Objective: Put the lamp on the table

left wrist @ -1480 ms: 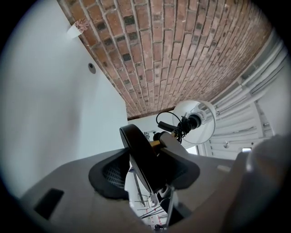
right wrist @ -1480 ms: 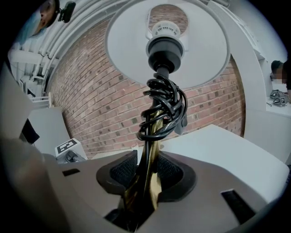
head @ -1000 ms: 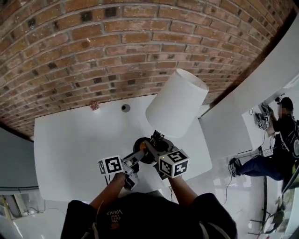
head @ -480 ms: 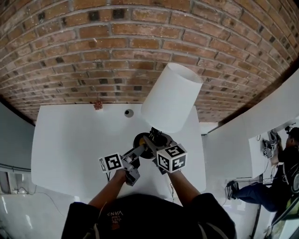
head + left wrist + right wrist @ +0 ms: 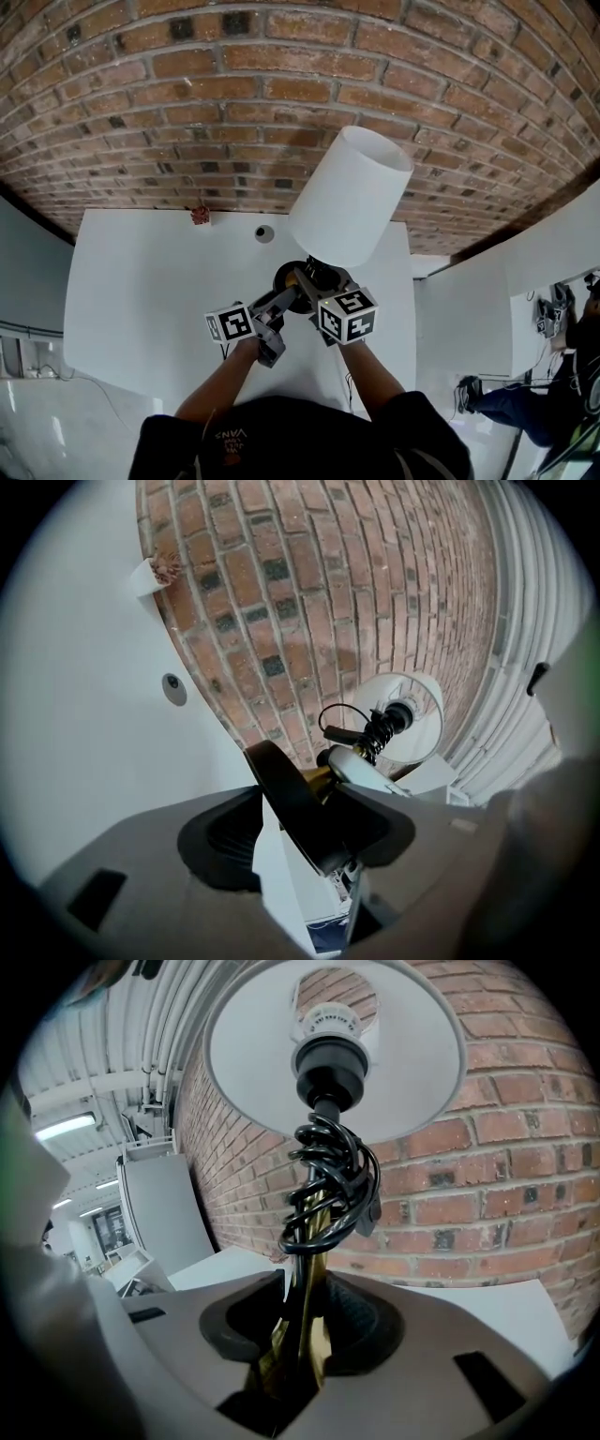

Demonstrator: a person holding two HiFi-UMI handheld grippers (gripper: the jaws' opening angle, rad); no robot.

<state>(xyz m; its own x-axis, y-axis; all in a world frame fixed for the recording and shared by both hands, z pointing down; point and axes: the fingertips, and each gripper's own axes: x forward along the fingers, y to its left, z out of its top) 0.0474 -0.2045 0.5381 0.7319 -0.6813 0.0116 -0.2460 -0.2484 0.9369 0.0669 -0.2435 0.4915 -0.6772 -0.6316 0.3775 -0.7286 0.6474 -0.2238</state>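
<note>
Nearest, from 7 o'clock, the left tool [image 5: 302, 829] has its jaws opening, with the black base [image 5: 286, 794] of the lamp [image 5: 342, 214] between them. From 5 o'clock the right tool [image 5: 300, 1321] is closing, clamped on the brass stem [image 5: 314, 1241]. The lamp is tilted above the white counter [image 5: 141, 300], and its shade [image 5: 356, 183] leans toward 1 o'clock. The brick wall [image 5: 234, 112] stands beyond.

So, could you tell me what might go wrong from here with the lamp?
The jaws of the left gripper are opening around the black round base, so the white-shaded lamp may hang on the right gripper alone, closing on its brass stem, and swing. The coiled black cord could snag.
</note>
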